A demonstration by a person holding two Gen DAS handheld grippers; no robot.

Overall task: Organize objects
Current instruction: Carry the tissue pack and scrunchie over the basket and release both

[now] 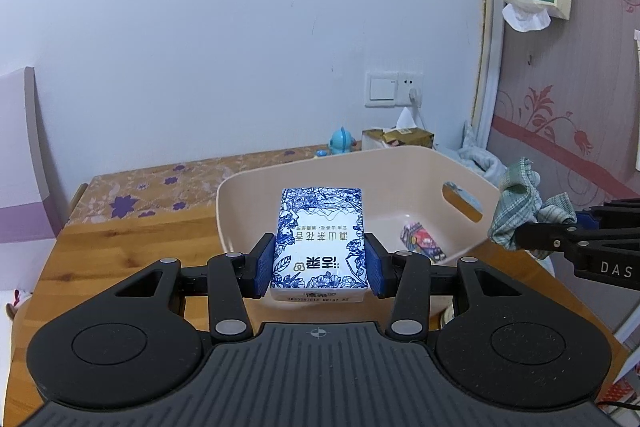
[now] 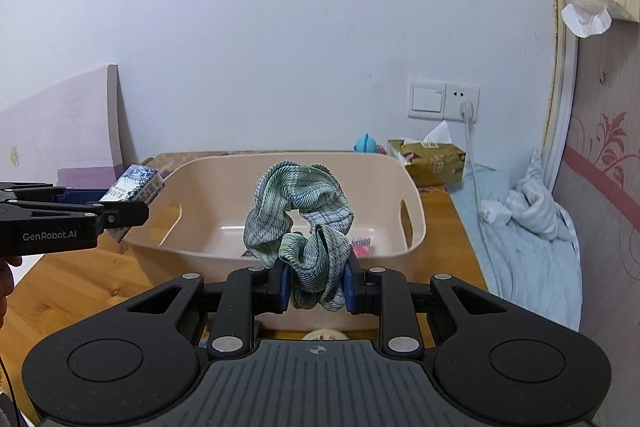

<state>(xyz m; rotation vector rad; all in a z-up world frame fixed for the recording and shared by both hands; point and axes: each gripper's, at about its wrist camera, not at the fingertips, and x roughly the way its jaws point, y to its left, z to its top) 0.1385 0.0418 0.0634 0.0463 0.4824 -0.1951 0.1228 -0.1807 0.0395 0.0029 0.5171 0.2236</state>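
Above beige bin (image 2: 412,187), left tongs (image 1: 319,265) clamping tissue pack (image 1: 320,239), right tongs (image 2: 316,287) pinching scrunchie (image 2: 298,219)

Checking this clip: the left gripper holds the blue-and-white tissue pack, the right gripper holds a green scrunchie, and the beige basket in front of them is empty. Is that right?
Not quite: the beige basket is not empty. A small red printed packet already lies on its floor, clearest in the left wrist view. The rest stands: the left gripper holds the blue-and-white tissue pack, and the right gripper holds the green scrunchie.
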